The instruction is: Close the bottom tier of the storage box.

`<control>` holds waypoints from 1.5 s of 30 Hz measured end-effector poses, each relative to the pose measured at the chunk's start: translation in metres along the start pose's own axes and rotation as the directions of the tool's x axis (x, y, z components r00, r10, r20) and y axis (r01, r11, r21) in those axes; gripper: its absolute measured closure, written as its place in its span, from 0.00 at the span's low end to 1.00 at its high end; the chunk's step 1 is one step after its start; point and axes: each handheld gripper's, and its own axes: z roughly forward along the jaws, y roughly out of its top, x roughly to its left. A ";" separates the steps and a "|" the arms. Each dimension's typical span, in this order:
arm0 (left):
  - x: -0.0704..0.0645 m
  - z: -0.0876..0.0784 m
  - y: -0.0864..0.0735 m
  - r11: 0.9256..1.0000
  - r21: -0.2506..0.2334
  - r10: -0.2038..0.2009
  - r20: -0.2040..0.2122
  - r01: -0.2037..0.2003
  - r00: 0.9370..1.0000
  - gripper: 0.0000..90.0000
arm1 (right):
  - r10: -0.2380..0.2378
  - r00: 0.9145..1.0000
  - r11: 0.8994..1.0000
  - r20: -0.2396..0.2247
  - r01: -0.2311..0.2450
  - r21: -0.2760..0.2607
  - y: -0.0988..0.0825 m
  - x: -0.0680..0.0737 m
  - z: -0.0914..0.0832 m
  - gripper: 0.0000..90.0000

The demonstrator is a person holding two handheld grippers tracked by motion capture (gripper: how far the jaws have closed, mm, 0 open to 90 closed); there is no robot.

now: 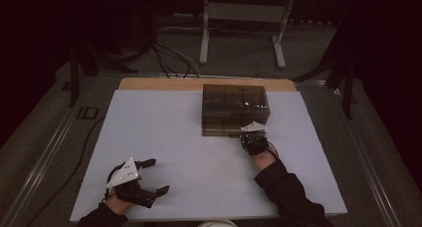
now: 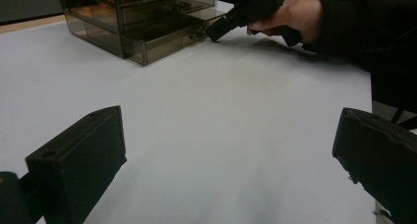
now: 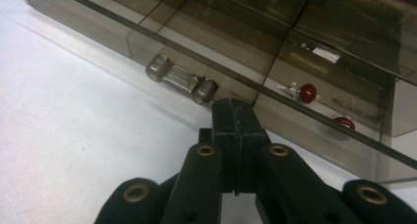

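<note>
Left gripper [image 1: 152, 177] rests low at the near left of the bench [image 1: 164, 152], jaws spread wide with nothing between them, well apart from the box [image 1: 234, 107]. Its own view looks across bare bench surface toward the box and the other hand.

Farther right, the box stands at the far middle of the bench: a smoke-tinted clear plastic chest of stacked drawers. It looks stiff, light and smooth, so it would likely slide or tip if tugged hard, and thin walls of this kind may crack under a pinch. The bottom drawer [image 3: 211, 52] carries a small clear bar handle [image 3: 181, 80] on its front; that seems the 1 sensible place to take hold, pinched across the bar. Through the tinted front, 2 small red round items [image 3: 308, 92] lie in a right-hand compartment; what they are I cannot tell.

Right gripper [image 3: 235, 118] sits at the front right of the box, jaws pressed together and holding nothing. Its tip is just beside the handle's right end, close to the drawer front; whether it touches is unclear.
</note>
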 end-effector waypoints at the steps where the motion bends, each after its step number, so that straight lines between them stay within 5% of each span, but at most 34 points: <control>1: 0.000 0.000 0.000 1.000 0.000 0.000 0.000 0.000 1.000 0.01 | 0.002 1.000 1.000 0.000 -0.002 0.000 0.000 0.000 0.000 1.00; 45: 0.000 -0.001 0.000 1.000 -0.003 -0.001 0.003 0.001 1.000 0.01 | 0.006 1.000 1.000 0.014 -0.006 0.008 0.010 -0.003 0.011 1.00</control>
